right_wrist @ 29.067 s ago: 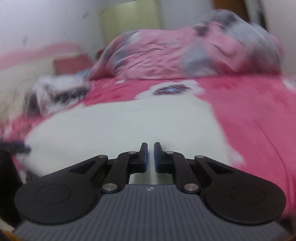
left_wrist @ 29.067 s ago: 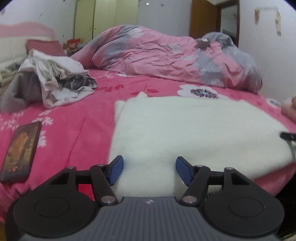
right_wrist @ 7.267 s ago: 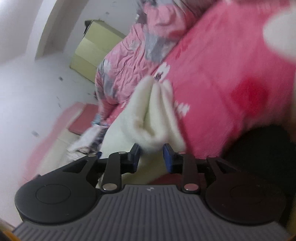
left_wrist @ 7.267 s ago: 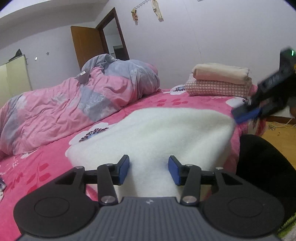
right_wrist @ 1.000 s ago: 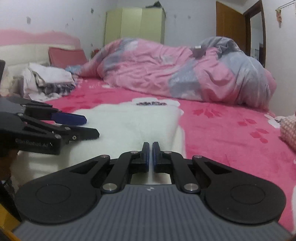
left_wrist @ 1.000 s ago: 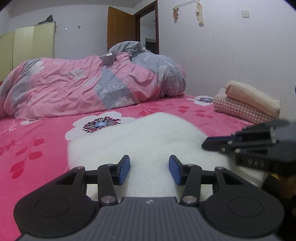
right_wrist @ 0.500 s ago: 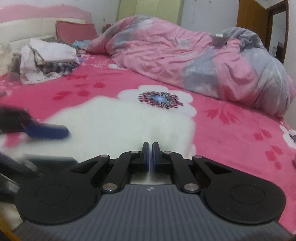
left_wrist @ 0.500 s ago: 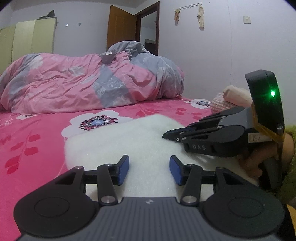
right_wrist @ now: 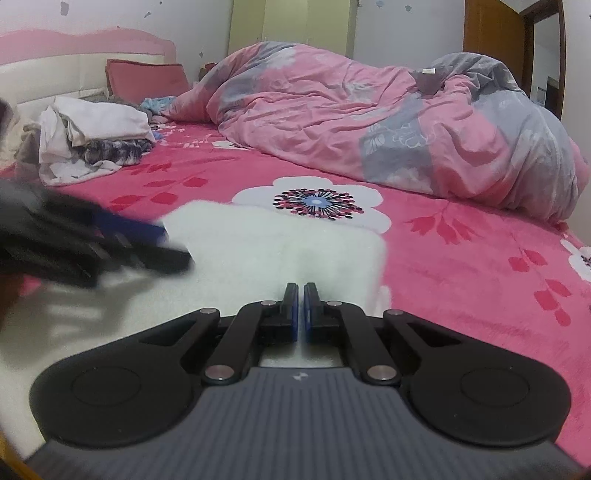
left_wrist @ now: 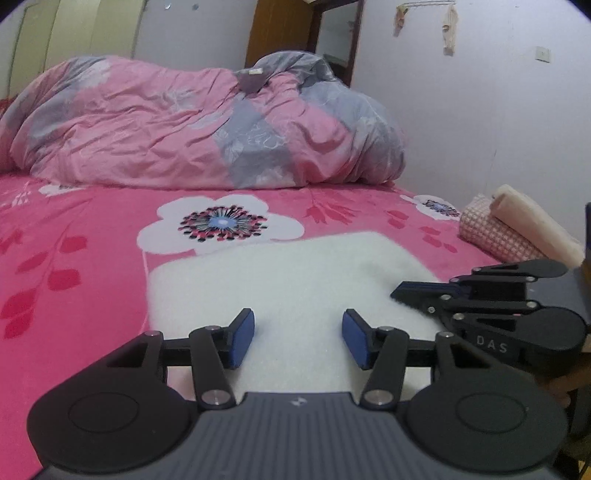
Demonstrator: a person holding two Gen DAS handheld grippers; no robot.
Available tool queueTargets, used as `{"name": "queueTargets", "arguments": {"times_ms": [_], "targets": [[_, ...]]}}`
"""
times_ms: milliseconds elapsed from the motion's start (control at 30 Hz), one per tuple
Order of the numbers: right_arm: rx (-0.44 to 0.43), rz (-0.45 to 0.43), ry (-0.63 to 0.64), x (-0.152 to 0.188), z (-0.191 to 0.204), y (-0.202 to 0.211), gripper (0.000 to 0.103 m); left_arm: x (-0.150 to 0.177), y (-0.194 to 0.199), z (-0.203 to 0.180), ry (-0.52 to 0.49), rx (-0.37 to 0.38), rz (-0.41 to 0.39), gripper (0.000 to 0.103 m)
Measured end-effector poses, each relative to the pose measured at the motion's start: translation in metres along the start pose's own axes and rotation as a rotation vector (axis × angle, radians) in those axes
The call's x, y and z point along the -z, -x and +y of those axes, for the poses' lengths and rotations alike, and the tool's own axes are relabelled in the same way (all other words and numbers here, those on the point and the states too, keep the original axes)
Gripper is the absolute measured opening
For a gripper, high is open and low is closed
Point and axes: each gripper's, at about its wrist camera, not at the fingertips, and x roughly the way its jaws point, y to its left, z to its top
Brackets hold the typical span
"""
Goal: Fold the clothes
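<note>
Left gripper (left_wrist: 298, 341): jaws wide apart, blue pads empty, poised over the near part of the white fleecy folded garment (left_wrist: 288, 288). Right gripper (right_wrist: 300, 310): jaws drawn together with only a thin slit between the pads, low at the garment's near edge; whether any fleece is pinched there cannot be told. The garment lies flat on the bright pink flower-printed bed sheet (left_wrist: 74, 240), near the bed's front edge. Behind it, a crumpled pink-and-grey quilt (left_wrist: 192, 125) is heaped across the bed. A stack of folded cloths, pink checked under cream (left_wrist: 513, 229), sits to the right; a loose pile of white and plaid clothes (right_wrist: 92, 140) lies by the pink headboard (right_wrist: 81, 55). White walls, a brown wooden door (left_wrist: 280, 29) and a pale yellow-green wardrobe (right_wrist: 291, 26) close the room.
</note>
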Motion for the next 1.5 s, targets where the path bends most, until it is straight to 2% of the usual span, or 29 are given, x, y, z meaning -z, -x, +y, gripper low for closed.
{"name": "queueTargets", "arguments": {"times_ms": [100,200,367,433,467,567,700,833,900,1033,1100,1233,1367,1433,1500], "targets": [[-0.015,0.008,-0.018,-0.002,-0.004,0.001,0.000,0.001,0.000,0.000,-0.006,-0.003,0.005,0.054],[-0.038,0.054,-0.012,-0.021,-0.007,0.001,0.001,0.003,0.001,-0.001,-0.014,-0.011,0.005,0.055],[0.009,-0.004,0.077,-0.053,-0.009,-0.010,0.001,0.003,0.000,-0.004,-0.021,-0.018,0.006,0.055],[0.013,0.035,0.099,-0.051,-0.014,-0.033,0.001,0.003,-0.001,-0.005,-0.024,-0.021,0.007,0.055],[0.026,0.086,0.116,-0.042,-0.017,-0.051,0.001,0.003,-0.002,-0.005,-0.025,-0.024,0.010,0.055],[0.018,0.089,0.105,-0.026,-0.024,-0.071,0.000,0.003,-0.002,-0.005,-0.026,-0.026,0.008,0.055],[0.039,0.095,0.135,-0.028,-0.019,-0.068,0.000,0.004,-0.002,-0.004,-0.023,-0.022,0.002,0.055],[0.044,0.082,0.078,-0.036,-0.022,-0.057,0.001,0.004,-0.001,-0.003,-0.025,-0.021,0.000,0.055],[0.060,0.050,0.066,-0.044,-0.017,-0.038,0.002,0.005,-0.001,-0.003,-0.025,-0.021,0.000,0.055],[-0.003,-0.021,0.061,-0.052,-0.002,0.014,0.002,0.004,-0.001,-0.003,-0.025,-0.021,0.000,0.055],[-0.051,-0.014,0.051,-0.048,0.003,0.032,0.002,0.004,-0.001,-0.003,-0.025,-0.021,0.000,0.055],[-0.049,0.084,0.026,-0.007,0.002,0.019,0.002,0.002,-0.001,-0.005,-0.034,-0.028,0.009,0.055],[-0.070,0.059,-0.103,0.004,-0.010,0.021,0.002,-0.004,0.006,-0.005,-0.003,-0.035,0.024,0.055],[-0.054,0.050,-0.077,0.006,-0.005,0.022,0.002,-0.006,0.019,-0.008,0.007,-0.041,0.011,0.055],[-0.046,0.035,-0.064,0.010,-0.001,0.024,0.002,-0.005,0.035,-0.016,-0.029,-0.048,-0.019,0.055]]}}
